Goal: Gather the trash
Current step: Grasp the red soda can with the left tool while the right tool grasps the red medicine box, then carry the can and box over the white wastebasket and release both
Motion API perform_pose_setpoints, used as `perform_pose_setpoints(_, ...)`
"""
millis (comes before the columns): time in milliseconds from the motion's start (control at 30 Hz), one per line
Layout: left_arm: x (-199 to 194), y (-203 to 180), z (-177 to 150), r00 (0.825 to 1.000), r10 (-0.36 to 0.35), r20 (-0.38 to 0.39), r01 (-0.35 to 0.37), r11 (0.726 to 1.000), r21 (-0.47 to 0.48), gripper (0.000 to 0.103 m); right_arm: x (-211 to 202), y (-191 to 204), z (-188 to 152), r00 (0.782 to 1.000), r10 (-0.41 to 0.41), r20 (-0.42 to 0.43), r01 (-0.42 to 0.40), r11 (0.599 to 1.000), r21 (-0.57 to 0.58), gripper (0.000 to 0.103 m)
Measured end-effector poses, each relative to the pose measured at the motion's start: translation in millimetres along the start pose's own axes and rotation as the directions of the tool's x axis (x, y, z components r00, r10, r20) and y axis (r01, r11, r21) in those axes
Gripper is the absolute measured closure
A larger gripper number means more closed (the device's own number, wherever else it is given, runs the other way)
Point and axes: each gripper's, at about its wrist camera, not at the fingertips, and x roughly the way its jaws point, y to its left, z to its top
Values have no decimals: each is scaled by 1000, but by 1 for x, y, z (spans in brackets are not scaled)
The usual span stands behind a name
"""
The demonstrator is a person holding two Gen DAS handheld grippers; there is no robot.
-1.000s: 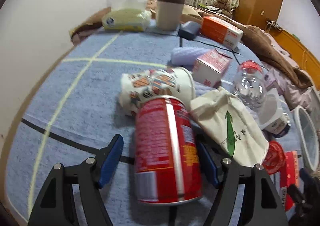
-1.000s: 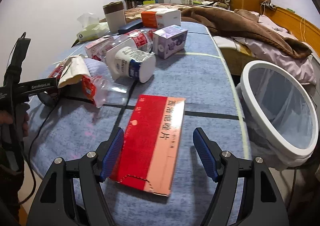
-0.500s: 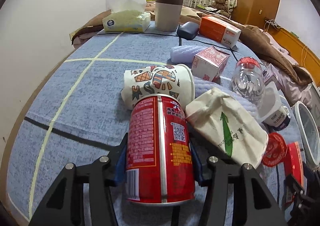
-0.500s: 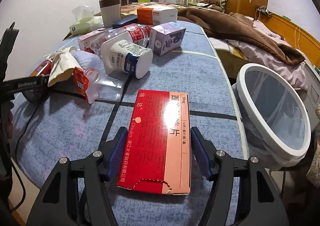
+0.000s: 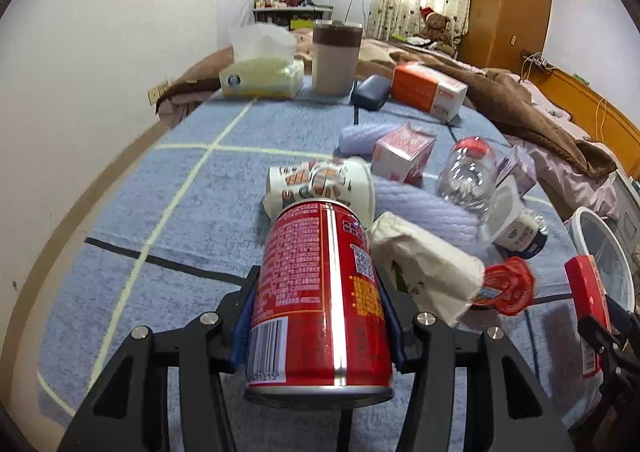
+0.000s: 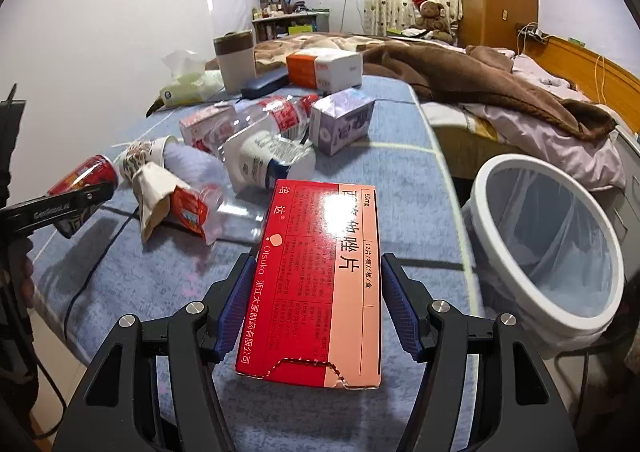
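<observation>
In the left wrist view, the left gripper point(image 5: 318, 316) had just closed and pinched the red can point(image 5: 320, 292) by its sides, clear of the blue blanket point(image 5: 192, 212). A patterned cup point(image 5: 320, 184) lay just beyond it and a crumpled paper bag point(image 5: 424, 268) just to its right. The can was smooth and round, so it could have slipped between the pads, or clipped the bag on the way to the bin.

In the right wrist view, the right gripper point(image 6: 316, 304) had also just closed, gripping the red box point(image 6: 320, 272) by its long edges. The white bin point(image 6: 548, 252) stood to the right, beside the bed. The thin cardboard could have buckled and let the box drop short of the rim.
</observation>
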Motion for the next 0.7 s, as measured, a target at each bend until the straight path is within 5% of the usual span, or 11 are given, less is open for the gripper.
perform_pose_setpoints(400,-34,-66,17,990,-118,75,108,986,125,49,-24,-36,15,998,-28,64,25,999,41,39)
perform_pose_setpoints(700,-37,-145,26,963,-261,66,238,940,242,49,-41,-83,25,989,-104,109,93,991,99,39)
